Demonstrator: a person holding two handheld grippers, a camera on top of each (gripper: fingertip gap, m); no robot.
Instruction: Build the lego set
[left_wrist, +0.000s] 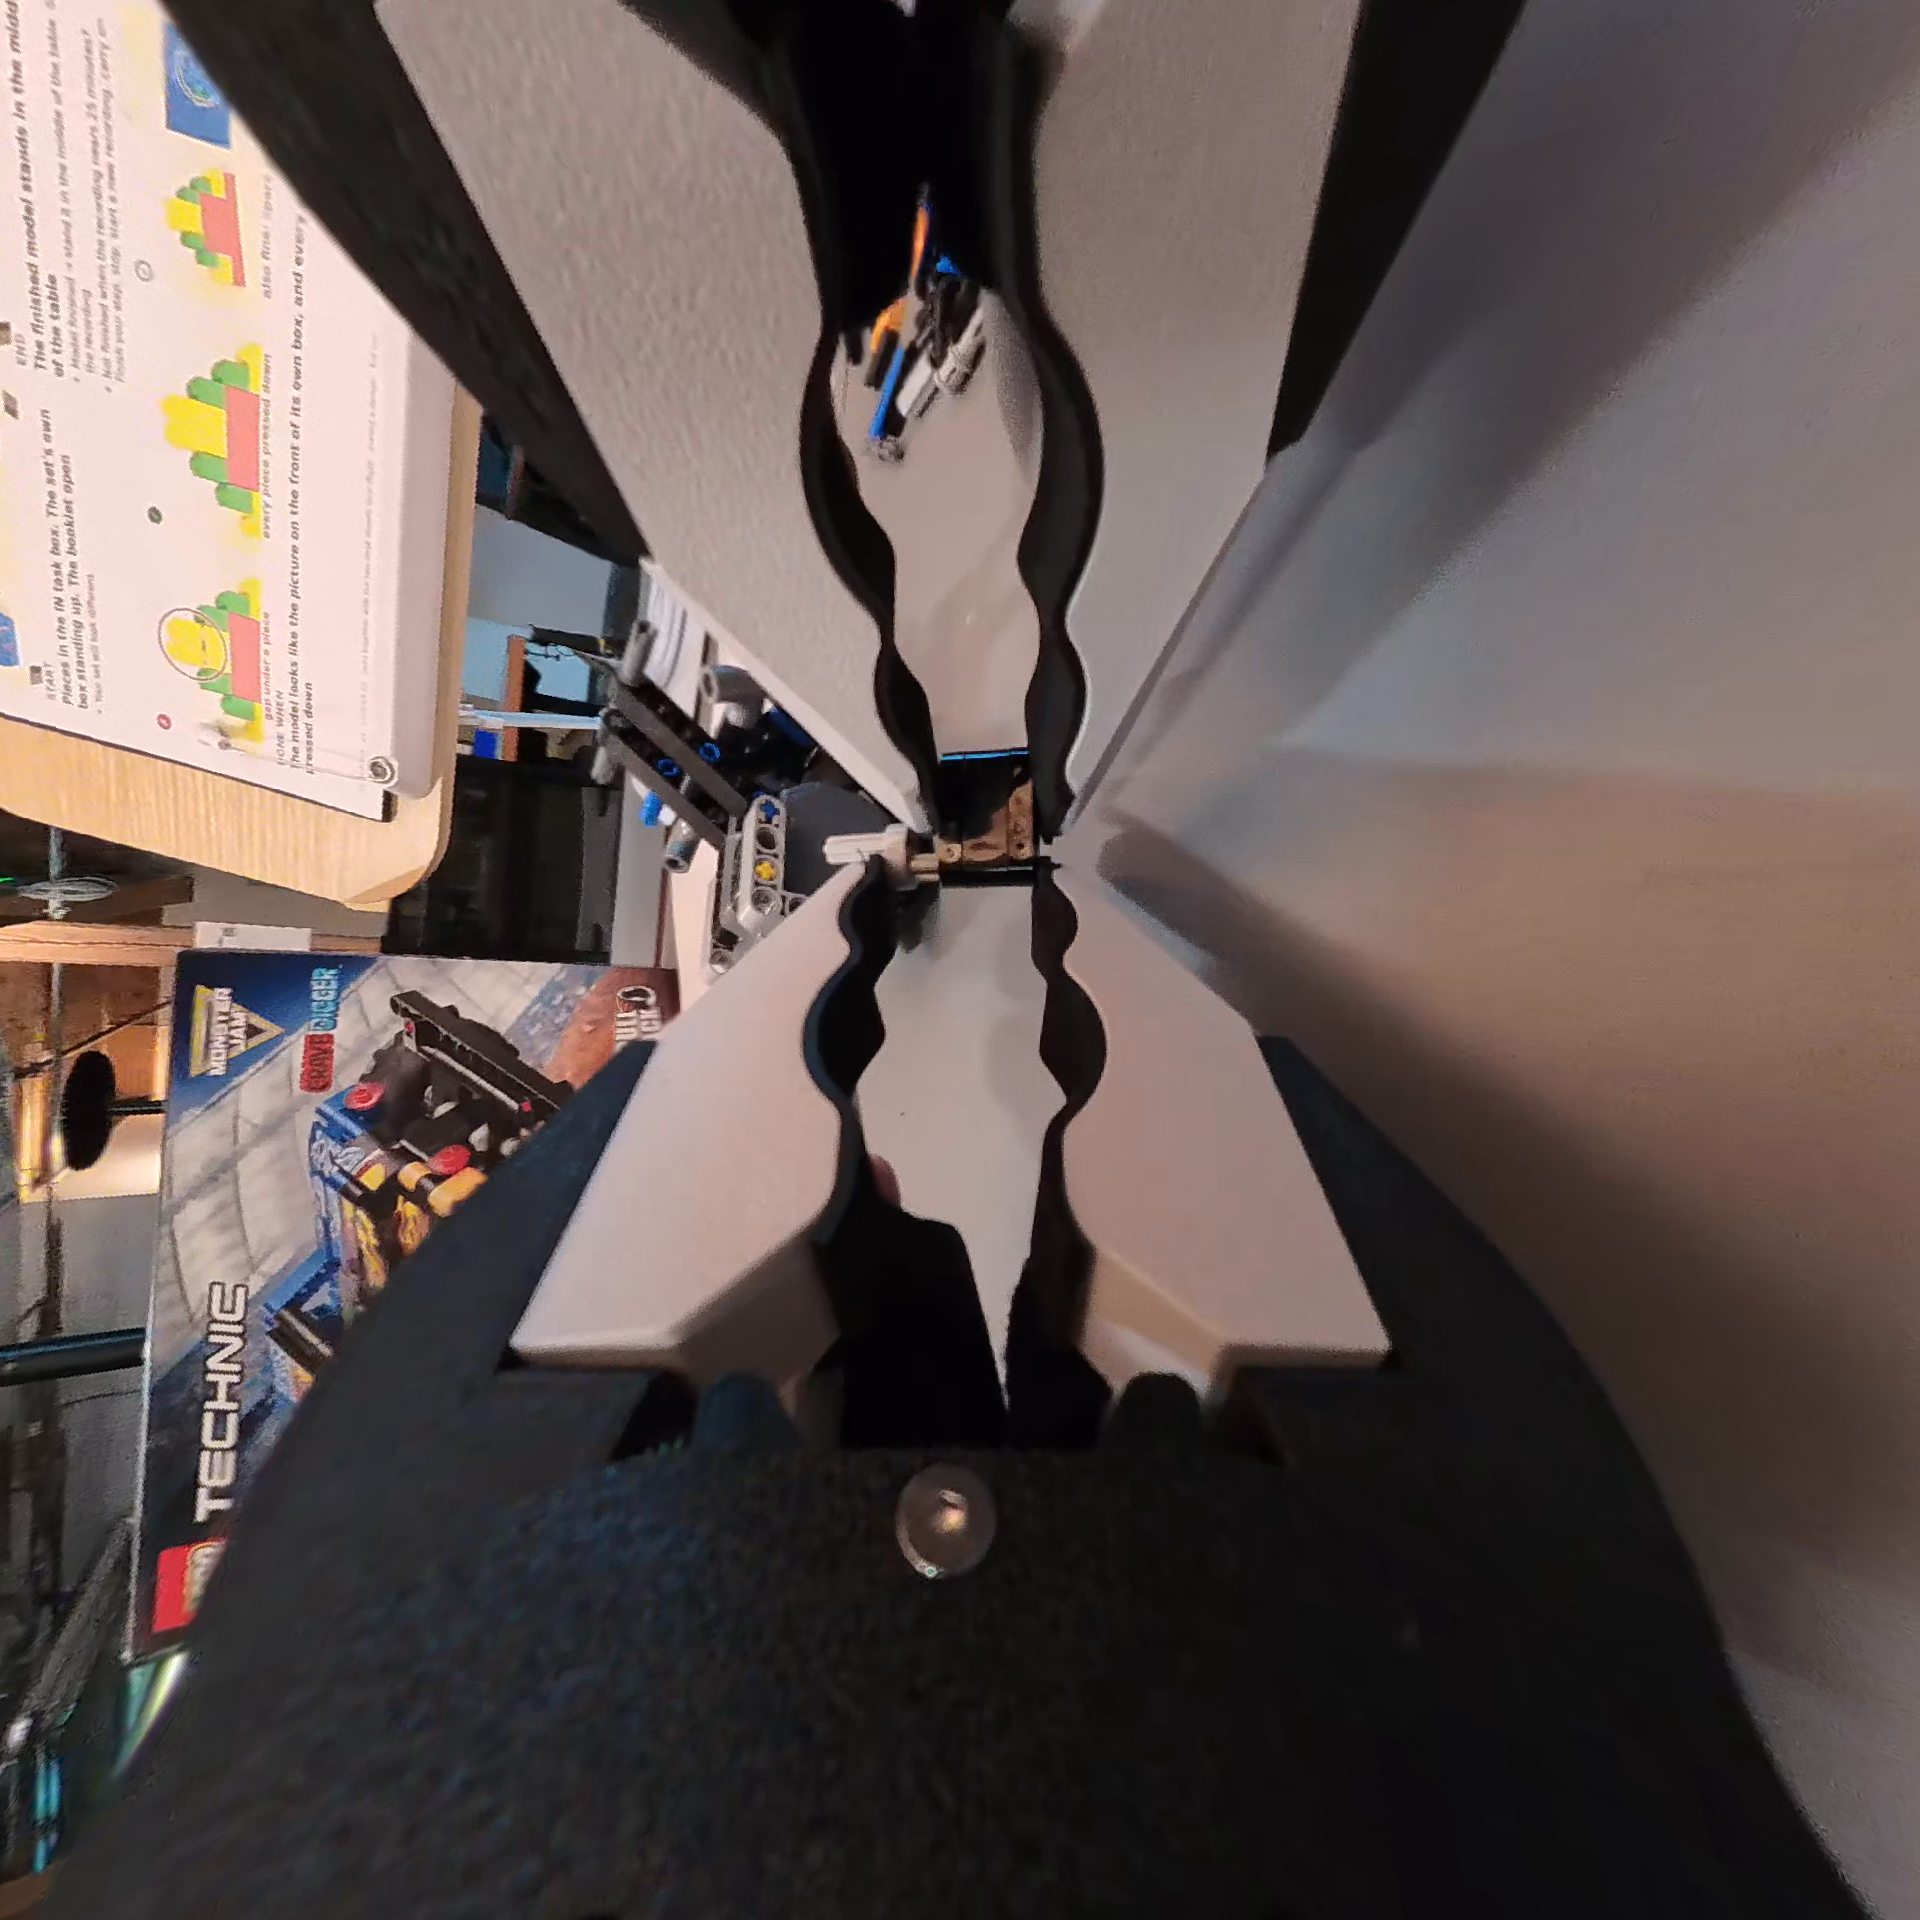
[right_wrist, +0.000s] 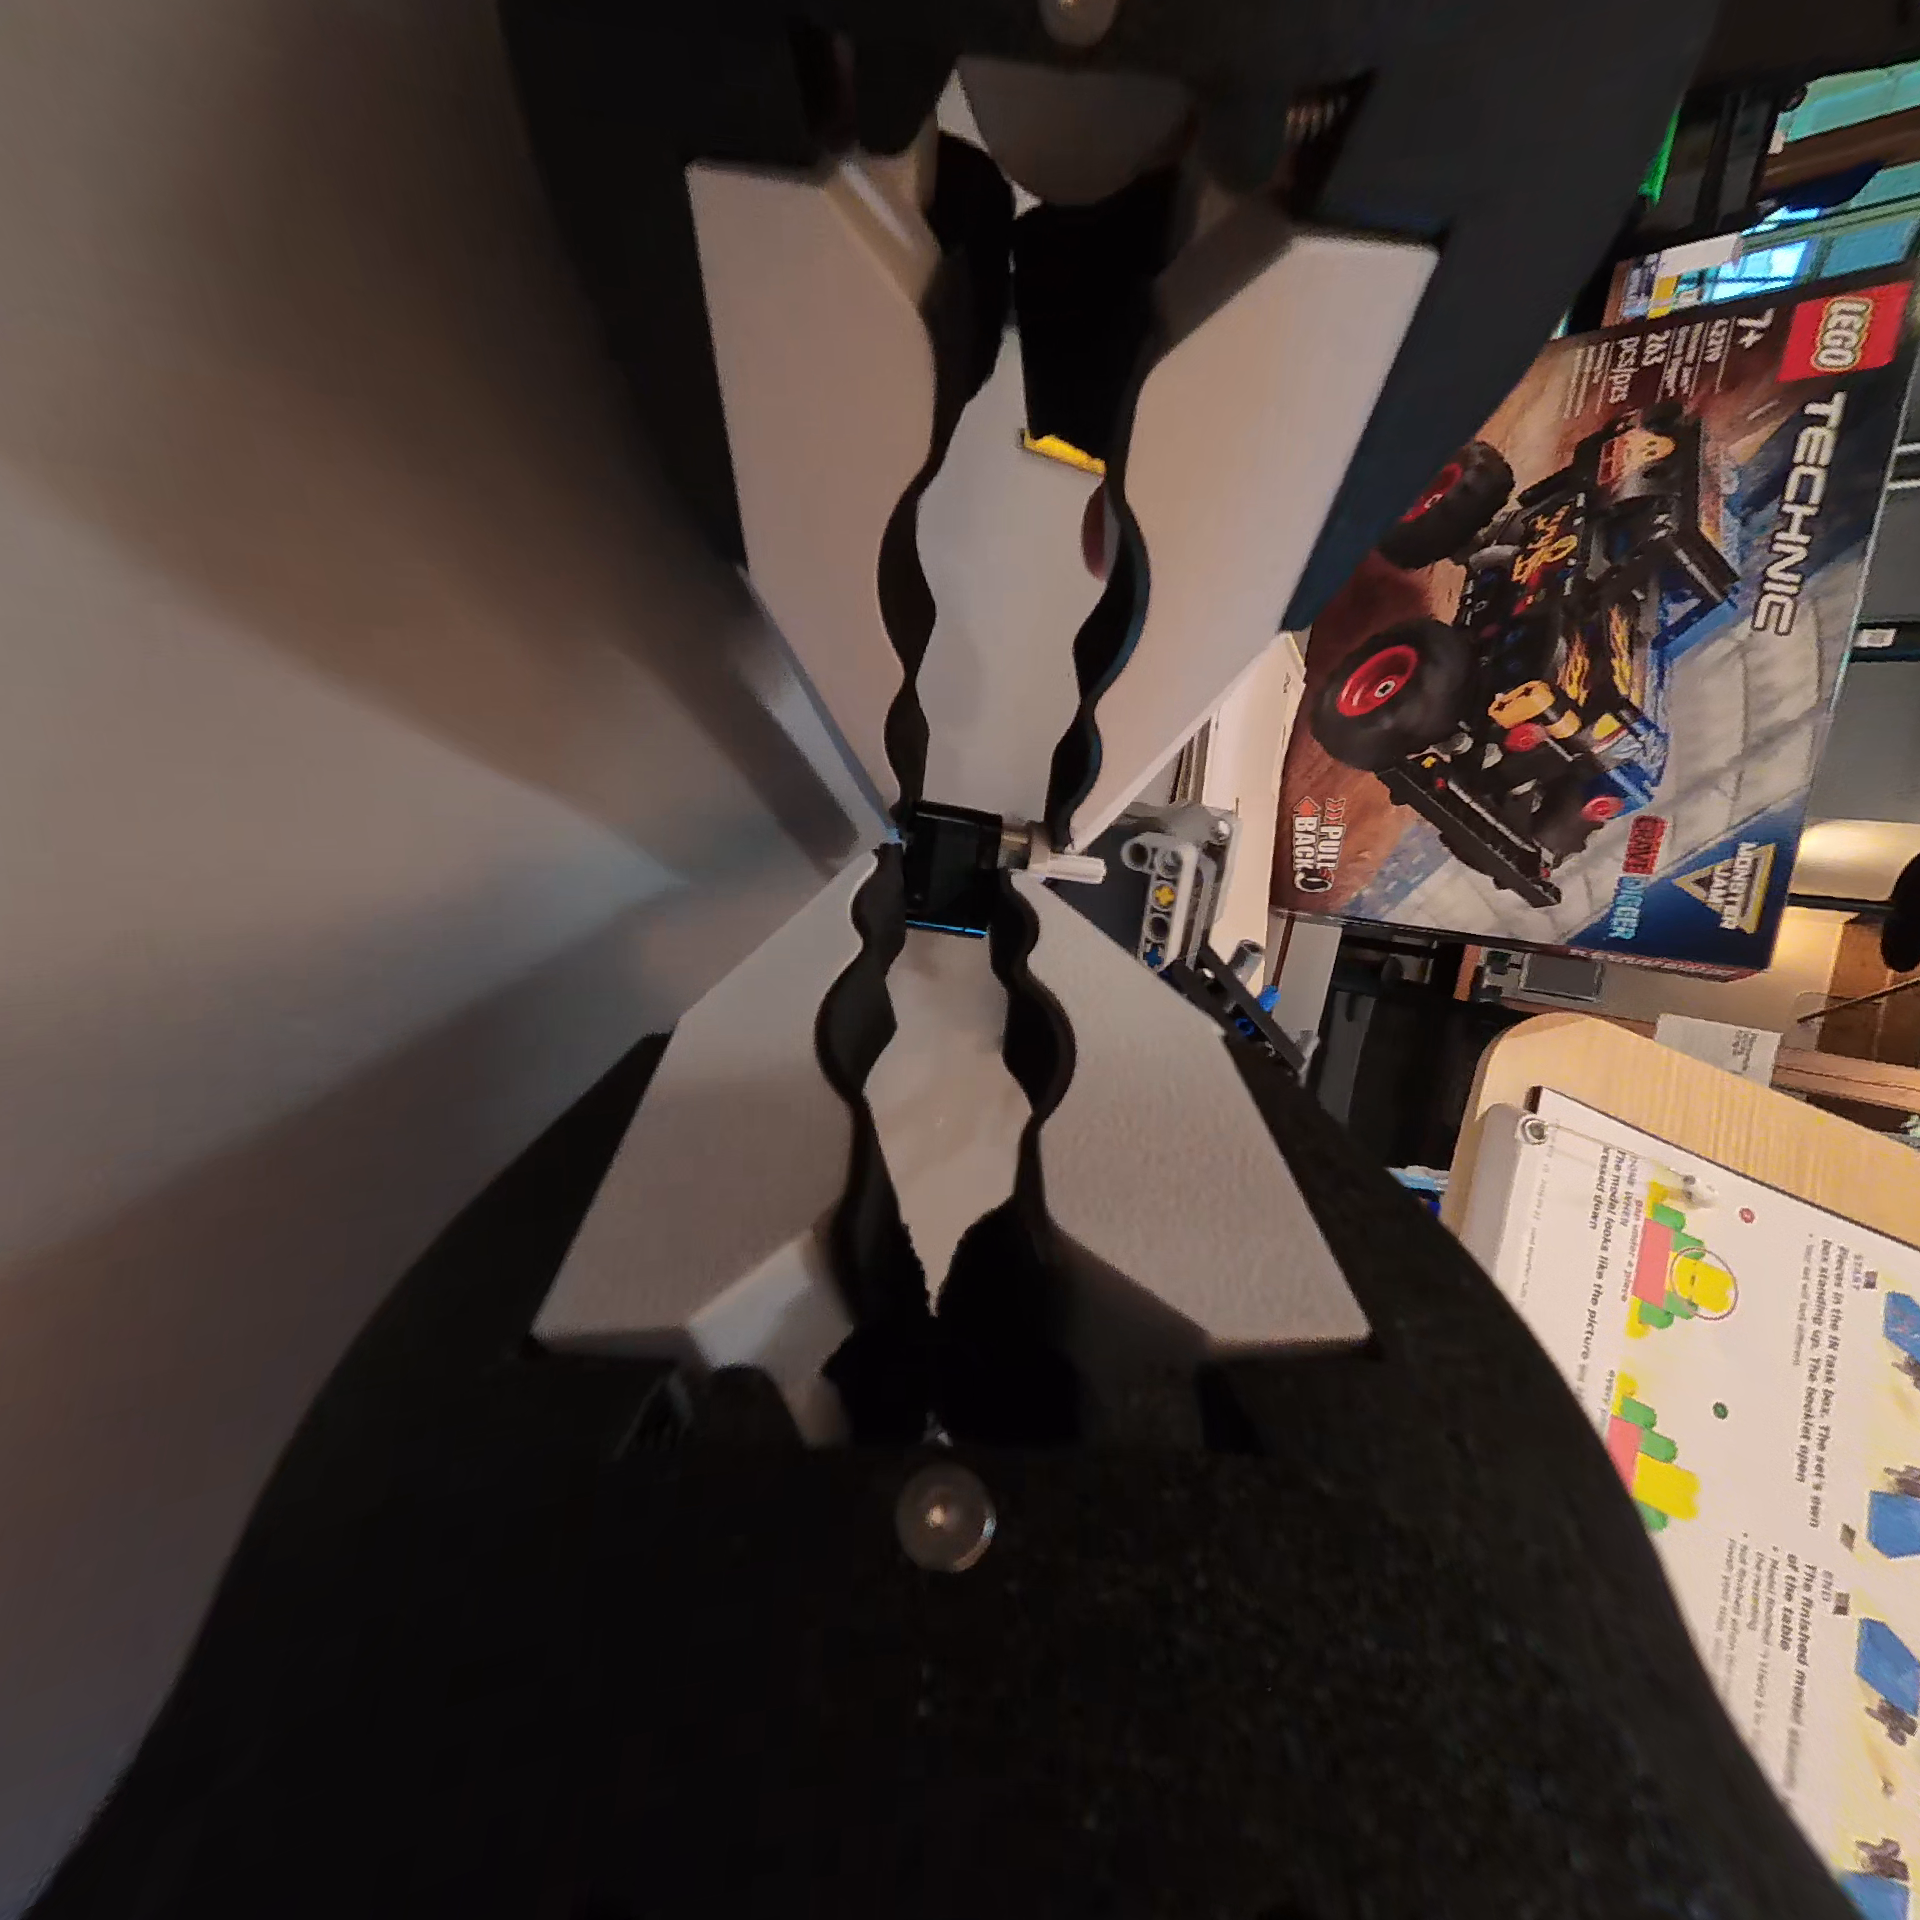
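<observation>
My two grippers meet tip to tip over the white table. Between the tips is a small black Lego block (left_wrist: 982, 790) with a tan face and a short white axle (left_wrist: 862, 844) sticking out sideways. It also shows in the right wrist view (right_wrist: 945, 862), with the axle (right_wrist: 1070, 864) pointing right. My left gripper (left_wrist: 958, 881) comes from below and is shut on the block. My right gripper (right_wrist: 943, 883) is shut on the same block. Each view shows the other gripper coming in from above. A partly built grey and black frame (left_wrist: 753, 862) (right_wrist: 1174, 883) lies just behind.
The set's box (left_wrist: 364, 1143) (right_wrist: 1610, 623) stands behind the frame. A printed instruction sheet (left_wrist: 156, 416) (right_wrist: 1714, 1455) lies on a wooden board. Loose blue, orange and grey pieces (left_wrist: 925, 353) lie on the table behind the right gripper. A yellow piece (right_wrist: 1060, 447) shows behind the left gripper. Less than 4 cm separates the two grippers' tips.
</observation>
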